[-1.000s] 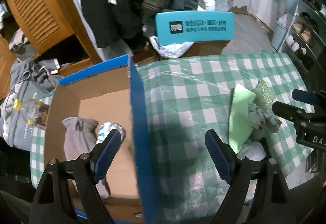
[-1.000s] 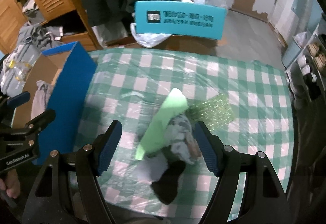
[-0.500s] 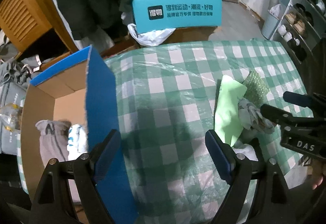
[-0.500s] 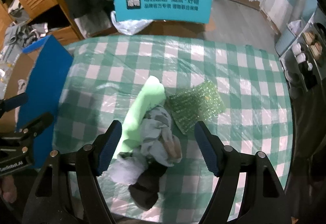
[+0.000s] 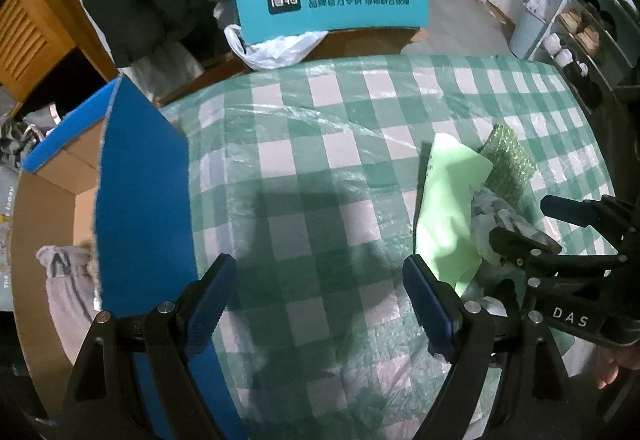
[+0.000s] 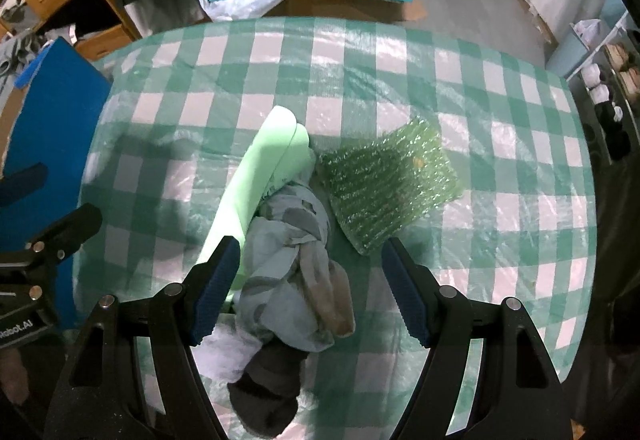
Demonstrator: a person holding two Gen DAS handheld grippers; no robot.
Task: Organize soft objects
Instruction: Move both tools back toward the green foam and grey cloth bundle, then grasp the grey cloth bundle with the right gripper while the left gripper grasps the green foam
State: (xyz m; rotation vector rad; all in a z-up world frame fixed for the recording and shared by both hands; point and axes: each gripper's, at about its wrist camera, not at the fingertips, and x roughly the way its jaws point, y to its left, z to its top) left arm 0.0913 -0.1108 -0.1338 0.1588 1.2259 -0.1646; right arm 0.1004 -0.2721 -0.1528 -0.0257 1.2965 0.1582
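Fingers of both grippers spread wide, nothing gripped: right gripper (image 6: 310,286) tilts steeply down over the sock bundle (image 6: 294,264), which lies between its fingers but untouched, green foam sheet (image 6: 260,184) touching the left pad's side and bubble wrap (image 6: 386,190) just beyond. Left gripper (image 5: 320,302) hangs over bare checked tablecloth (image 5: 320,144), plenty of free cloth ahead. Blue cardboard box (image 5: 140,200) wall stands just beside its left finger, grey sock (image 5: 66,280) inside.

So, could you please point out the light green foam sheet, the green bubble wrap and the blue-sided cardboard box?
light green foam sheet (image 6: 256,180), right wrist view, on its folded middle.
green bubble wrap (image 6: 388,180), right wrist view, on its centre.
blue-sided cardboard box (image 5: 140,200), left wrist view, on its blue outer wall.
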